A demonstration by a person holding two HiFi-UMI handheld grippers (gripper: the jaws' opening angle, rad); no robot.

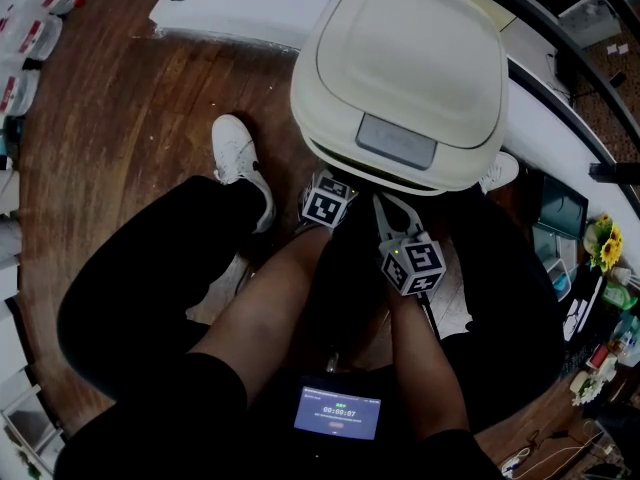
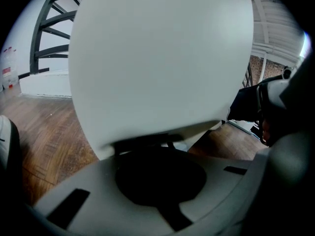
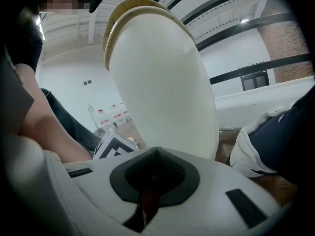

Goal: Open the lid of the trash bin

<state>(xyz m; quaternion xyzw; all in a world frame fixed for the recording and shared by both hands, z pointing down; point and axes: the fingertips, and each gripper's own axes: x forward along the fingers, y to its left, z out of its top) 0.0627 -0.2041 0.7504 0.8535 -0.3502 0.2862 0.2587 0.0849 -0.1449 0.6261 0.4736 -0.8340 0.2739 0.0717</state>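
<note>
A cream trash bin (image 1: 400,58) stands on the wood floor between the person's knees, and its domed lid (image 1: 415,43) lies down with a grey push plate (image 1: 397,141) at the front edge. My left gripper (image 1: 330,193) sits low against the bin's front, its tips hidden under the rim. My right gripper (image 1: 388,213) reaches up beside it, its white fingers (image 1: 384,220) running under the lid's edge. The bin wall (image 2: 157,58) fills the left gripper view, with a dark bar (image 2: 142,142) at its foot. In the right gripper view the bin (image 3: 162,82) rises close ahead. No jaws show in either gripper view.
White shoes (image 1: 240,163) (image 1: 500,171) flank the bin, and the right one (image 3: 251,151) shows in the right gripper view. A small screen (image 1: 337,413) hangs at the person's waist. Water bottles (image 1: 25,28) line the left. A white curved wall (image 1: 240,8) runs behind the bin, and cluttered shelves (image 1: 600,268) are at right.
</note>
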